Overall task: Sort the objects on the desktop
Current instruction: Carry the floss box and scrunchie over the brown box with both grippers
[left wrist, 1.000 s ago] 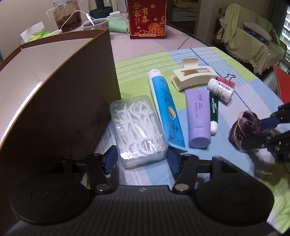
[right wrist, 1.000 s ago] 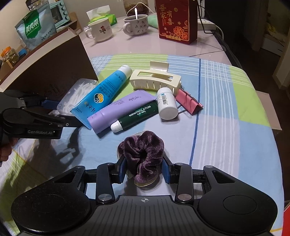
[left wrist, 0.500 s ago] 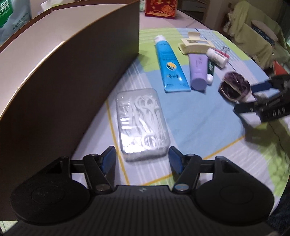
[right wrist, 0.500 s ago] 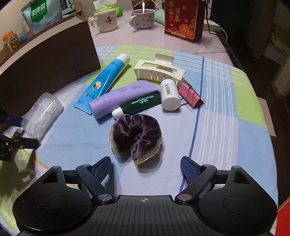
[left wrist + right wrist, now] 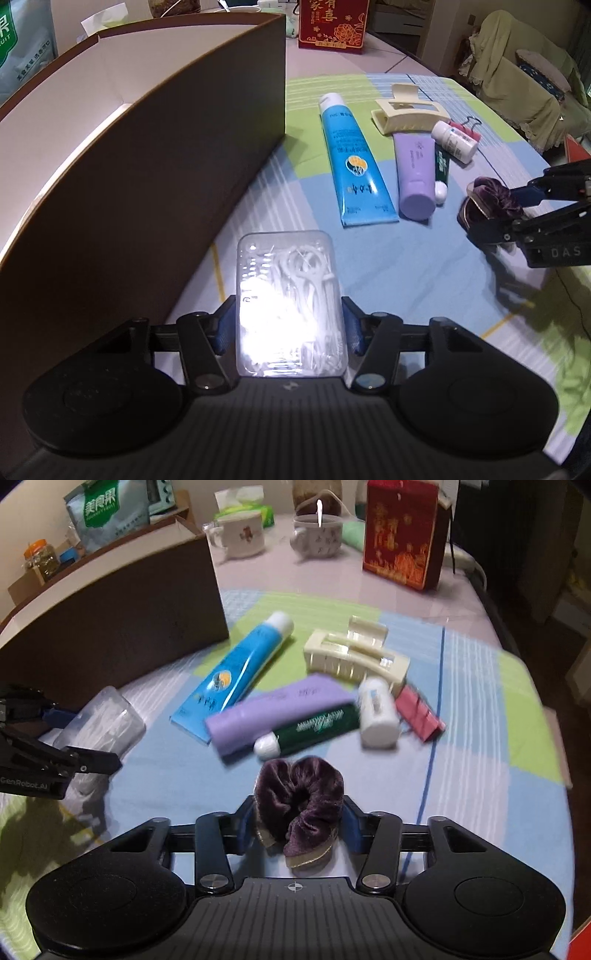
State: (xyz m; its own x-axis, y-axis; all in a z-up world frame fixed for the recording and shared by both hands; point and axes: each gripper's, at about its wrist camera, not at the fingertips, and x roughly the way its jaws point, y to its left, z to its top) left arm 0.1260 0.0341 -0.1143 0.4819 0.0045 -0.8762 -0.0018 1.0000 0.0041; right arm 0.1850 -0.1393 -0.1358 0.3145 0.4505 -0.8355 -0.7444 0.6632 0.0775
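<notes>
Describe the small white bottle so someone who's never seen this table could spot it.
Start at the big brown box and follow the row of tubes lying on the striped cloth. Past the purple tube lies the small white bottle, against the pink binder clip: the only stubby white cylinder.

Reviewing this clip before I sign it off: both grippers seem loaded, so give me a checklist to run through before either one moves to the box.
1. Left gripper closed on floss pick case: ok.
2. Right gripper closed on purple scrunchie: ok.
3. Case lifted off the cloth: cannot tell.
4. Scrunchie held securely, with part hanging below the jaws: cannot tell.
5. Brown box open at the top beside the left gripper: ok.
6. Space for both items inside the box: cannot tell; its floor is hidden.
</notes>
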